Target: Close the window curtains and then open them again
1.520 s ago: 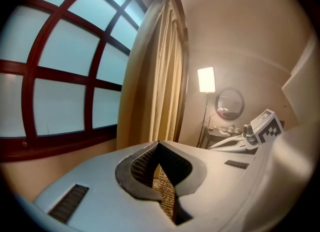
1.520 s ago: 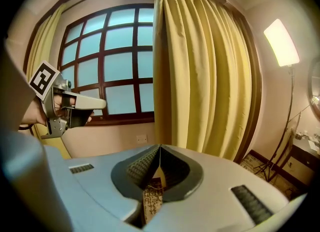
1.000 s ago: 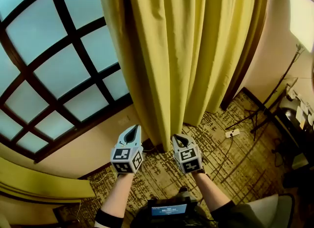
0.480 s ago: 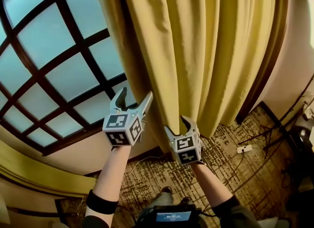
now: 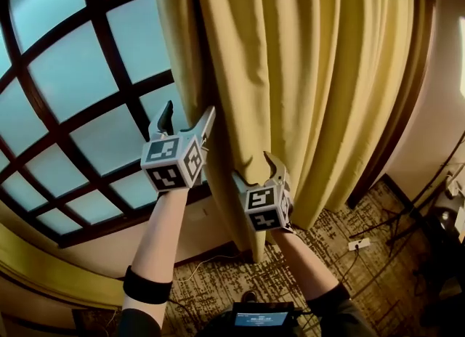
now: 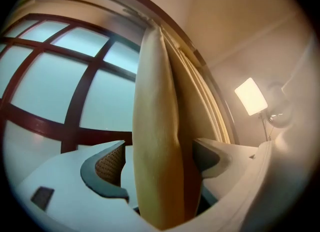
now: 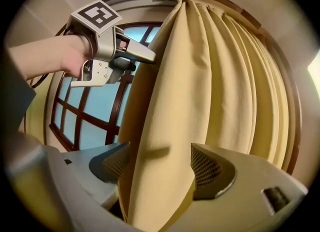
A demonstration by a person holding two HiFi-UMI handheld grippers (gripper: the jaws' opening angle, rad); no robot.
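1. While the yellow curtain (image 5: 312,74) hung gathered to the right of the window (image 5: 65,88), its left edge was straddled by both grippers.
2. The left gripper (image 5: 187,115) was held higher, its jaws just opened wide around the edge fold, unclamped.
3. The right gripper (image 5: 254,170), lower down, was likewise just opened, with a fold between its parted jaws.

The window (image 5: 73,96) is a grid of dark wooden bars over pale blue panes (frosted, evenly lit). Below the window runs a cream wall (image 5: 80,256), then a carpet (image 5: 363,277) patterned dark on beige. Right of the window, a white power strip (image 5: 360,243) lies on the carpet and a bright lamp panel (image 6: 251,96) glows.
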